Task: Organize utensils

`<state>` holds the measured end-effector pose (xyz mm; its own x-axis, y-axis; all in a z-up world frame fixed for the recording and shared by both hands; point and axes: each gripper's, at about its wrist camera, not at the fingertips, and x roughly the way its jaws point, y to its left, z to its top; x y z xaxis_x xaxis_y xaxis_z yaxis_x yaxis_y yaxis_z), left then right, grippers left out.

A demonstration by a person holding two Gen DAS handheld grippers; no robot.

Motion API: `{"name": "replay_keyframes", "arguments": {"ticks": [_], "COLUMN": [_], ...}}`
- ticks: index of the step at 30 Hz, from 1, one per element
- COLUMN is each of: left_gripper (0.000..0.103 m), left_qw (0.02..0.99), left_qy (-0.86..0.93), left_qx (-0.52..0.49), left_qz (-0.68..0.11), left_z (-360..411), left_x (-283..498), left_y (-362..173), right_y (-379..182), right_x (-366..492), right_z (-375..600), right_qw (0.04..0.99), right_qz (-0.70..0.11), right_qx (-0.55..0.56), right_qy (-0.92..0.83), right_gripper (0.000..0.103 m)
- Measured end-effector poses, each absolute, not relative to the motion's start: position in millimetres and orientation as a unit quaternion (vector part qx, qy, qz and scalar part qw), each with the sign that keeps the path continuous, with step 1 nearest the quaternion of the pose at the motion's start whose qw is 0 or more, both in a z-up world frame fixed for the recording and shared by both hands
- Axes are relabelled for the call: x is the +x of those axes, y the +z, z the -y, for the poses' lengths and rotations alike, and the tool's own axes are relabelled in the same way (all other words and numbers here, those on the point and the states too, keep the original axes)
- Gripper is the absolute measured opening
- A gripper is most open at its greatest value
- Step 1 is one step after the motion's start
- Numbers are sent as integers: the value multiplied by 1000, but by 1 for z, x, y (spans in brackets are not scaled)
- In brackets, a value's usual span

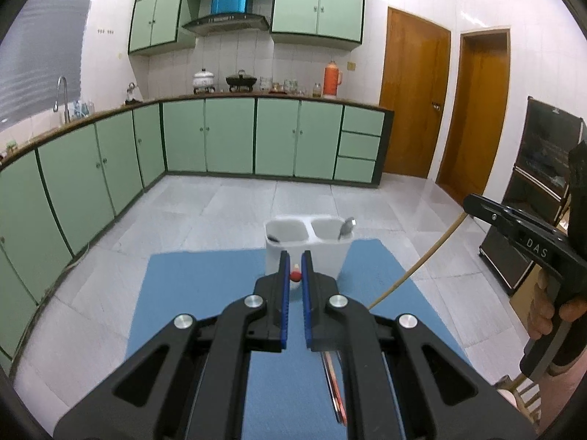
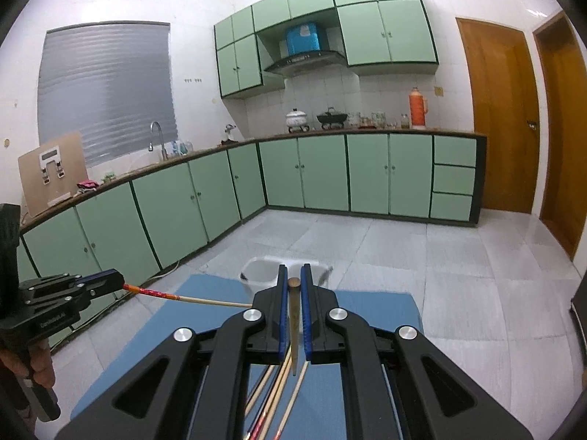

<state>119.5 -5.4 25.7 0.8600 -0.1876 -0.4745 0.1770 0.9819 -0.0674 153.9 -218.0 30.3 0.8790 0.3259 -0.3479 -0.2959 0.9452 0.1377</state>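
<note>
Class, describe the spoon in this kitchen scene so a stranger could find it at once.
Start at the blue mat on the grey floor. At its far edge stands a white two-compartment utensil holder. The metal spoon leans in the right compartment, bowl upward above the rim; it is the only shiny metal piece, while the chopsticks are thin wood.

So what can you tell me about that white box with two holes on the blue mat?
The white plastic utensil holder stands upright at the far edge of the blue mat. It has two open compartments side by side, with rounded rims. A silver metal spoon leans in the right compartment, its bowl sticking up above the rim. Something small and dark shows in the left one; what it is I cannot tell. Neither gripper touches it.
</note>
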Motion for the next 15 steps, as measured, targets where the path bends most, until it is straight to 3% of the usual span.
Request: {"name": "replay_keyframes", "arguments": {"ticks": [15], "left_gripper": [5], "left_qw": [976], "left_qy": [-103], "left_qx": [-8], "left_qz": [-191], "left_z": [4], "left_x": [174], "left_y": [82], "right_y": [102], "right_x": [221], "right_z": [202], "right_qw": [977], "right_qz": [-127], "right_qx": [31], "right_qy": [169], "right_gripper": [7]}}
